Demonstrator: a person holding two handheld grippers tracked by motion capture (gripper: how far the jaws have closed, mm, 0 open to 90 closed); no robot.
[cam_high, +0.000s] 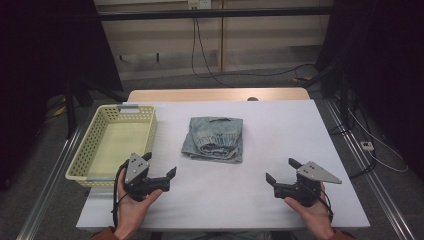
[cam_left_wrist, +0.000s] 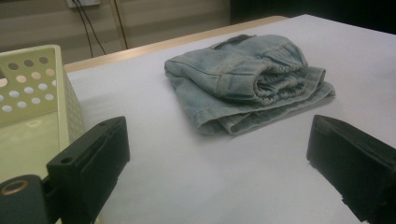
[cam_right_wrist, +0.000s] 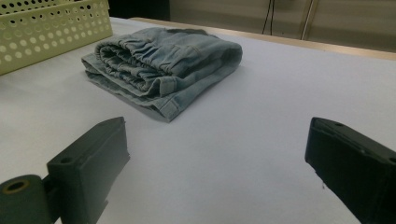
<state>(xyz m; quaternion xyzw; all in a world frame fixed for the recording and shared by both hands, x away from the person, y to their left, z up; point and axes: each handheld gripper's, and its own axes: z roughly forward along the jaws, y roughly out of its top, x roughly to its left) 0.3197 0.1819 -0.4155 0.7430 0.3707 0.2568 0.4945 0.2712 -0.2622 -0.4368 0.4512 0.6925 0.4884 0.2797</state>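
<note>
Clearly you had both tools ready: the left gripper (cam_high: 161, 169) stood with its jaws wide and nothing between them, and the right gripper (cam_high: 281, 172) was spread just as wide and equally empty, both low over the table (cam_high: 260, 145) near your edge. The jeans (cam_high: 214, 138) lay folded in a neat stack at the middle of the table, well apart from either gripper, with the basket (cam_high: 88, 150) just to their left and not touching them. Judging by that layout, the step in hand was the reach to the fold, likely to carry it into the basket. To do it well, you needed to come in low from both sides at once, sliding a lower jaw under the bottom layer rather than pinching the top. In the left gripper view the gathered waistband faced you, thick and springy, so a bite there risked taking only some layers; the flat folded edges looked safer. Closing both sides together and lifting level would have kept the stack from unfolding.
</note>
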